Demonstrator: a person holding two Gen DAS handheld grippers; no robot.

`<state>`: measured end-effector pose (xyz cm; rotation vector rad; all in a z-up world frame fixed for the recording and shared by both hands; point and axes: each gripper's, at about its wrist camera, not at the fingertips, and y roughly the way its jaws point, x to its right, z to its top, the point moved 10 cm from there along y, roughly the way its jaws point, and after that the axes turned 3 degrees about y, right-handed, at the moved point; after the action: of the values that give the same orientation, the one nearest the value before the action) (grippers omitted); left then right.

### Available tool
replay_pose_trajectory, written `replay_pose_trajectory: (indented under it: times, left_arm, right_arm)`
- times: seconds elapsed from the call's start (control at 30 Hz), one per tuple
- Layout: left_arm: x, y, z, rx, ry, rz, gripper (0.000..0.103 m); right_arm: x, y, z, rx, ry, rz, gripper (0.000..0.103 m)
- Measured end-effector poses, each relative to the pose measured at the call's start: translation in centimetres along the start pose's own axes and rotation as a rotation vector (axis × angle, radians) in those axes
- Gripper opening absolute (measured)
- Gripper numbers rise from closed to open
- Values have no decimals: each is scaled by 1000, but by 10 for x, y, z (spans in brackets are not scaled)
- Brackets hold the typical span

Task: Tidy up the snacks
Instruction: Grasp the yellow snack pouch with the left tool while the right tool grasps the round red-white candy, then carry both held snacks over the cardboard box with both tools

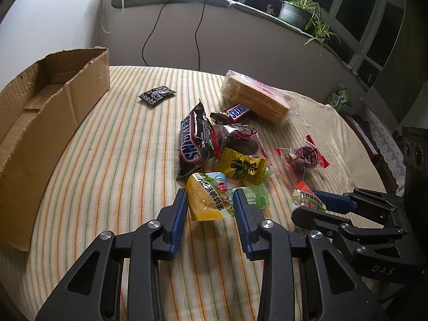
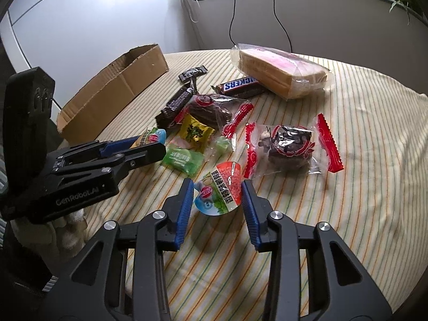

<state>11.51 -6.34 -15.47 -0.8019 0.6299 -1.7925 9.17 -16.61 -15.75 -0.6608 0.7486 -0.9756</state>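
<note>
Fingers (image 1: 178, 214) of the left gripper (image 1: 210, 214) are spread, straddling the yellow-and-green sealed snack pouch (image 1: 207, 200) on the striped tablecloth (image 1: 107, 165), no contact visible; open brown cardboard box (image 1: 48, 107) sits well to the left, presumably the destination. Right gripper (image 2: 217, 200) likewise released around the red-and-green sealed snack pouch (image 2: 220, 191). Judgement: lower each until pads flank the pouch body, close on the thicker middle rather than the thin film edge, and avoid snagging the cloth

Right tool (image 2: 217, 199) jaws apart, straddling red-topped snack packet (image 2: 220, 194); left tool (image 2: 149, 144) beside green candy (image 2: 182, 159).
</note>
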Motion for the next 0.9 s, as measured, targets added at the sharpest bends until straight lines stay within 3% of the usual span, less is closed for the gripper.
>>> replay_pose_trajectory:
  times: [0.37,0.9]
  left_arm:
    - [-13,-31,16,70,-17,21,33]
    - [-96,-90,44,201,-100,162,33]
  right_arm:
    - [-19,-21,6,41,-41,13,38]
    - [-76,6,84,80,-144,88,38]
